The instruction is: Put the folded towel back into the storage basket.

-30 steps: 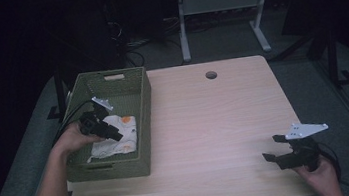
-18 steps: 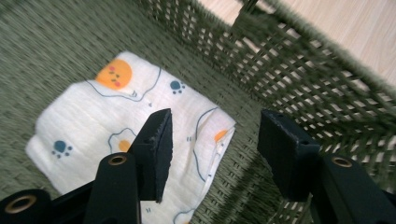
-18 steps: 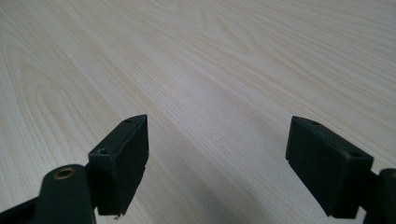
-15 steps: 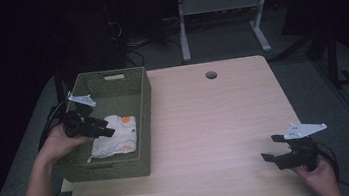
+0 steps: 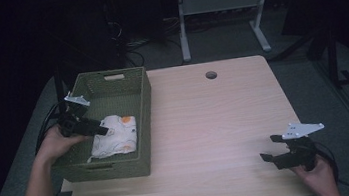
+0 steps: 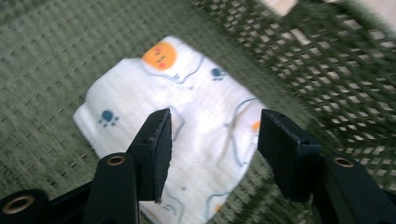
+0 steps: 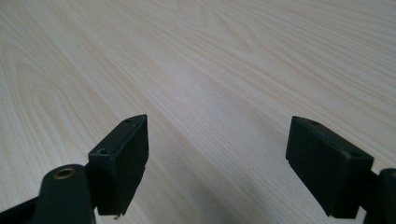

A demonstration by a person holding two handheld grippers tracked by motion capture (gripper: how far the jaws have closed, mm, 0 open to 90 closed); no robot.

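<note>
Green basket (image 5: 120, 168) holds a folded white printed cloth (image 5: 115, 135)

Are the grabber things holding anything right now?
No. The left gripper is open above the folded cloth in the green basket. The right gripper is open over the bare table.

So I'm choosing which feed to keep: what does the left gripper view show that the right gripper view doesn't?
Left gripper view: a folded white cloth with orange and blue prints, lying on the floor of a green woven basket. Right gripper view: bare light wooden tabletop. Both share a pair of black fingers spread apart, gripping nothing.
</note>
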